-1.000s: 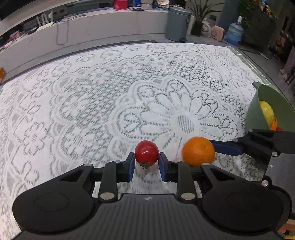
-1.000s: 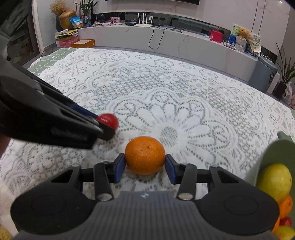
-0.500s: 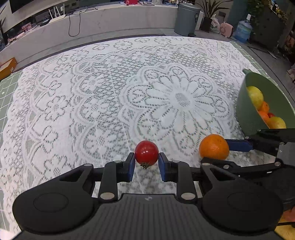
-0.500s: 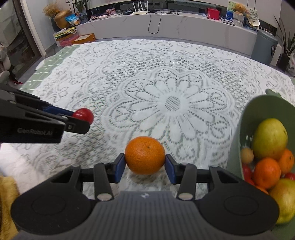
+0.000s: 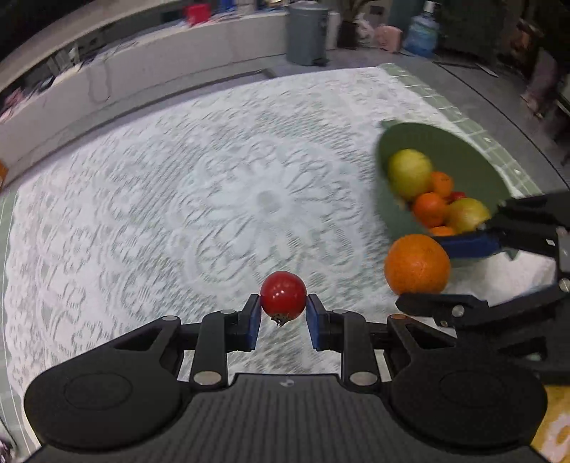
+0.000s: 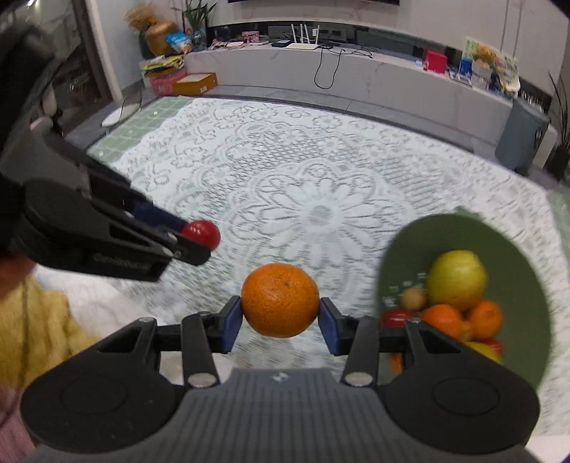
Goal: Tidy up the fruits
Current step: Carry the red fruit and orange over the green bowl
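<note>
White lace cloth (image 5: 213, 199) covers the whole table, with a big flower shape in the middle.

A small red tomato (image 5: 283, 296) sits between the blue pads of the left gripper (image 5: 283, 317). The pads press it on both sides, so it is held tight, up off the cloth. Its little dry stem points down.

Just beside it, a round orange (image 6: 280, 300) is pinched between the blue pads of the right gripper (image 6: 281, 320). That one is held firm too, and it hangs above the cloth.

The two grippers are close, side by side. From the left wrist view the orange (image 5: 416, 264) shows on the right, with the right gripper's black fingers around it. From the right wrist view the tomato (image 6: 201, 233) shows on the left, at the tip of the left gripper.

A green bowl (image 6: 516, 256) stands on the cloth near the orange, on the right. It holds a pile of fruit: yellow-green ones, small orange ones and some red ones.

A yellow fuzzy sleeve (image 6: 39, 320) shows at the lower left of the right wrist view. Far back stand a long low shelf (image 6: 356, 71) and a grey bin (image 5: 308, 34).
</note>
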### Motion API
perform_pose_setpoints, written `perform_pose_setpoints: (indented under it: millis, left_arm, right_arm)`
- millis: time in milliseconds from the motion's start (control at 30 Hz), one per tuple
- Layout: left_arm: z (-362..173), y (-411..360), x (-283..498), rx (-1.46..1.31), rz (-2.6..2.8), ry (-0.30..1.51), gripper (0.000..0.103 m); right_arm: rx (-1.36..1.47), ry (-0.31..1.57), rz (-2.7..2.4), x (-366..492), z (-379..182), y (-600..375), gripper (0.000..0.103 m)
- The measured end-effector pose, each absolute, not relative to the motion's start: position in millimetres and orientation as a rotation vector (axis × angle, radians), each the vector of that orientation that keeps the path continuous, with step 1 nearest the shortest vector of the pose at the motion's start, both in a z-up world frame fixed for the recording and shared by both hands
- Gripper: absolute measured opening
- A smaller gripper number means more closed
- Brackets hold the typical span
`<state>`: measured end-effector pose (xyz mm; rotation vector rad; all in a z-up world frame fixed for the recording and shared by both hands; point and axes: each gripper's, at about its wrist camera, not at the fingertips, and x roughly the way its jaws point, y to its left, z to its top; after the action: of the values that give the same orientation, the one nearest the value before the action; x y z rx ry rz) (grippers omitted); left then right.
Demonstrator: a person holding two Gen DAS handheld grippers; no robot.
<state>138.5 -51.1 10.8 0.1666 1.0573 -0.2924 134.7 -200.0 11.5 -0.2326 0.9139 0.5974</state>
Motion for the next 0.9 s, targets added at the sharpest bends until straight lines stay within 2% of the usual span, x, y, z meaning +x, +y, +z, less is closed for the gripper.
perform_pose_setpoints:
  millis: [433,900]
  left_arm:
    - [50.4,-146.2,149.5,0.308,-0.478,0.958,0.030]
    - [15.4,-194.0,183.5,0.411,-0.553,1.066,0.030]
  right_arm:
    - [-0.352,0.932,0.484,166.2,41.5,-292.6,0.044]
    - [-0.526,1.088,0.510,197.8,8.4,-311.2,0.044]
